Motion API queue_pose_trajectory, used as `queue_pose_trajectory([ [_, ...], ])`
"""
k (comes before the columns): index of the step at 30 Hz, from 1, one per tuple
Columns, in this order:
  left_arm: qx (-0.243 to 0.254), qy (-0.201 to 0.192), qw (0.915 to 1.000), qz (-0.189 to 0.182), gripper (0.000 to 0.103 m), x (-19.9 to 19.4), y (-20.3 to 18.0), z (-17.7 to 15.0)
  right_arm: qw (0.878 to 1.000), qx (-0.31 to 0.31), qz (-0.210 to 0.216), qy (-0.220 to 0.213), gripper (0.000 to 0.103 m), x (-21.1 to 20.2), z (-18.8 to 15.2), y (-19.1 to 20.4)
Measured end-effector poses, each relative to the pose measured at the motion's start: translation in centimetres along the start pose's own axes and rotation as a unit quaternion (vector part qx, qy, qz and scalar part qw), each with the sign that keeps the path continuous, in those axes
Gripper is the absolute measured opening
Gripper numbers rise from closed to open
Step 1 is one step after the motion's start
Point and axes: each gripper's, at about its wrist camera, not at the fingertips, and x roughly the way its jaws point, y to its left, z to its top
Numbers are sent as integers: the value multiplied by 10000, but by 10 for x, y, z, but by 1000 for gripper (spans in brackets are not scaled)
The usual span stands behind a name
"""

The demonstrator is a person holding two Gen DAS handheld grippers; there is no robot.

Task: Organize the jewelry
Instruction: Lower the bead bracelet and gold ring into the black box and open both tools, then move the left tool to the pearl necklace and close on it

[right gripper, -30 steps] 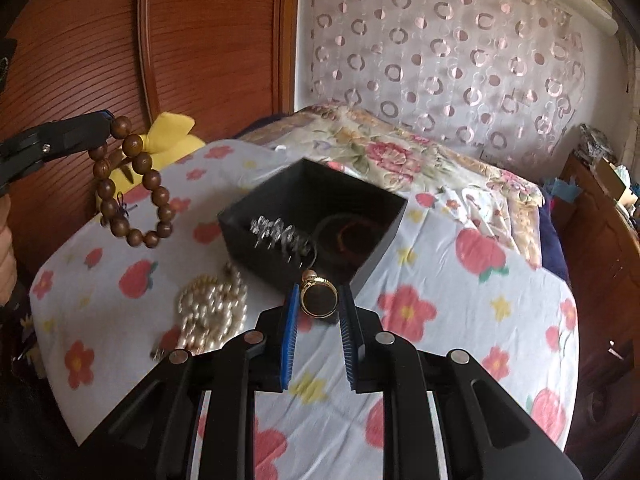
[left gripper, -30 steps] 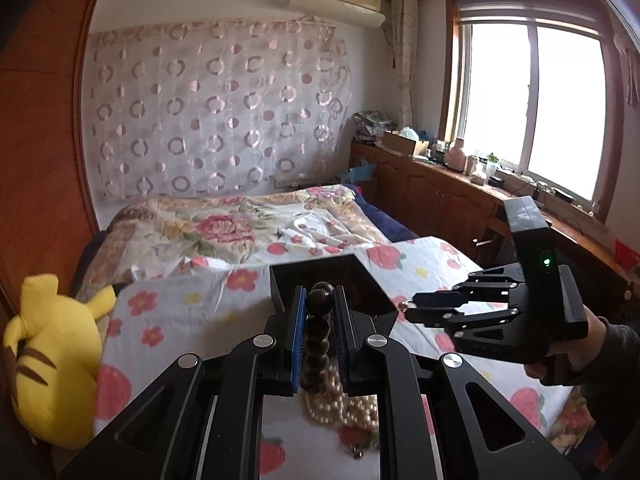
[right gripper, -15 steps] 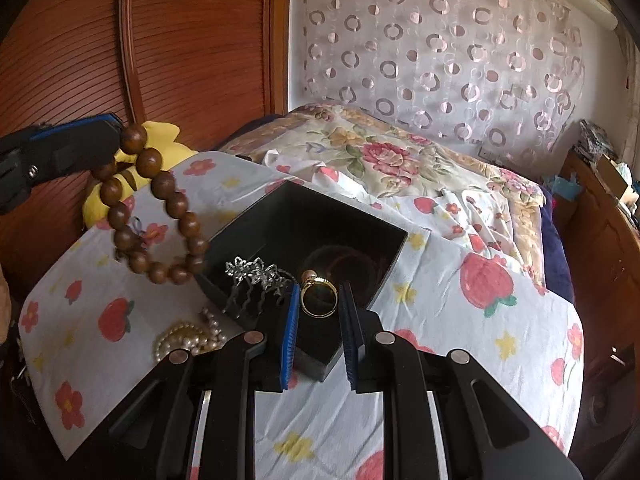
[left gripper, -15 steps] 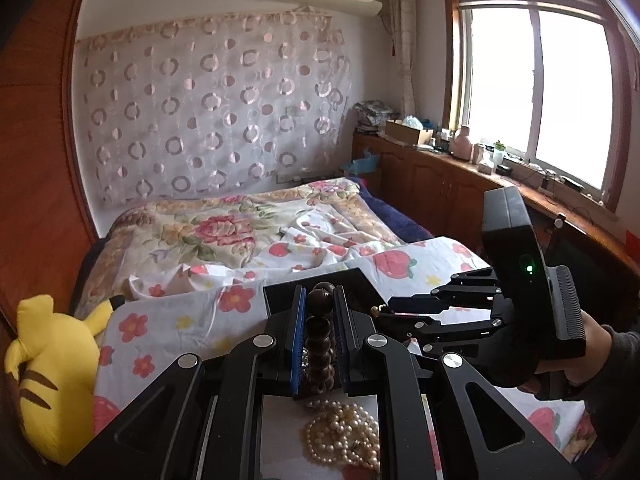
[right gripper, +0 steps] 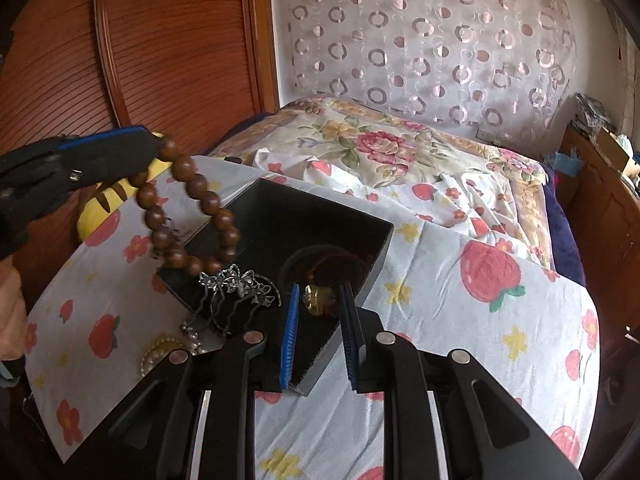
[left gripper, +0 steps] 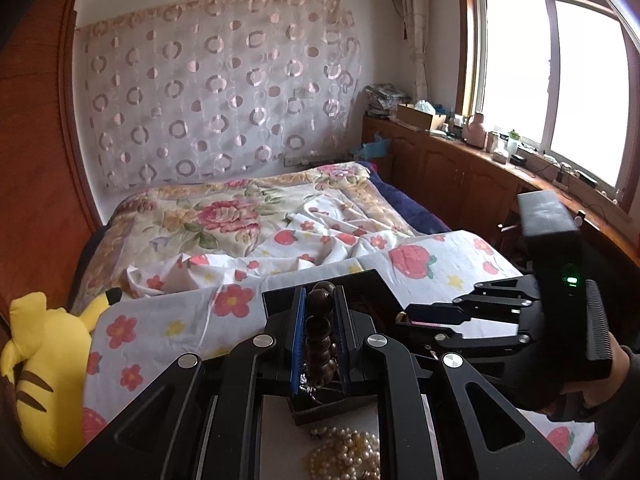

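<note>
Your left gripper [left gripper: 320, 312] pinches a brown wooden bead bracelet [left gripper: 320, 336]. From its own camera you see only a stacked column of beads between the blue pads. Your right camera shows the whole loop [right gripper: 188, 208] dangling from that gripper [right gripper: 158, 152] above the left corner of the black box [right gripper: 376, 248].

Your right gripper [right gripper: 320, 308] sits with its fingers parted, and a gold ring [right gripper: 318, 298] shows in the gap over the box floor; you cannot tell whether the pads touch it. The left view shows this gripper [left gripper: 404, 316] from the side only.

Inside the box lie a silver hair comb [right gripper: 236, 284] and a dark cord loop [right gripper: 324, 256]. A pearl necklace [left gripper: 344, 456] lies on the cloth just in front of the box.

The box rests on a flowered sheet [right gripper: 460, 300] spread over a bed. A yellow plush toy [left gripper: 44, 368] sits at the left edge, beside a wooden wardrobe [right gripper: 160, 40]. A circle-patterned curtain [left gripper: 224, 96] covers the far wall; a window [left gripper: 560, 80] is on the right.
</note>
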Motion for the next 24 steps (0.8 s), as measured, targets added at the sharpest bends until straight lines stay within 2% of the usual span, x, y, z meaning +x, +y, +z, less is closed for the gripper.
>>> queue_pose_trajectory([
  [15,-174,298,9994,67,13,40,5,6,9999,62,-2,-116,27,-16,-11,-4],
  [17,-194,295,9993,81,20,39,7,3,9999,44,-12,-143,27,-20,-14,-1],
  [19,-222,287,9992,160,46,36,9,-1,9999,26,-17,-165,27,-24,-16,0],
  [22,-145,271,9991,278,51,27,9,-12,9998,43,25,-212,27,-32,-23,3],
  [24,-117,245,9991,312,62,18,11,-22,9997,11,50,-254,27,-38,-29,8],
])
